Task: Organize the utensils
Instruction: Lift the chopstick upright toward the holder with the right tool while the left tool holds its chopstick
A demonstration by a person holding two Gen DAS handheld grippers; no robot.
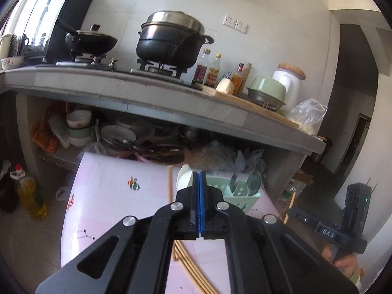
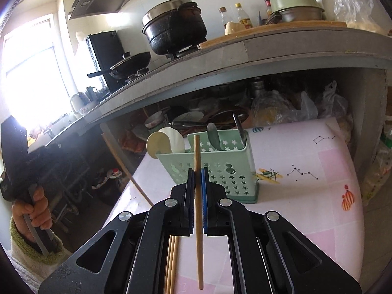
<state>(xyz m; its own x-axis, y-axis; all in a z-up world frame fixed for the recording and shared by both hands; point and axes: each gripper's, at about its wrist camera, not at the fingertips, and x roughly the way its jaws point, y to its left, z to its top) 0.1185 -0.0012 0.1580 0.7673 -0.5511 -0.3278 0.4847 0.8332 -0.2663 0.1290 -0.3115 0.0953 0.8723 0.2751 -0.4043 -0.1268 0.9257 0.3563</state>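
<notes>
Wooden chopstick pinched upright in right gripper, holder at 12 o'clock, partly hidden. Left gripper pressed together, empty. Loose chopsticks cut off below. "DAS" legible at 3 o'clock.

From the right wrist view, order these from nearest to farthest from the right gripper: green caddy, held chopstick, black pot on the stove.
1. Chopstick: clamped upright between the jaws of the right gripper.
2. Green caddy: just ahead on the table, slightly right.
3. Black pot: up on the counter's stove, far behind.
</notes>
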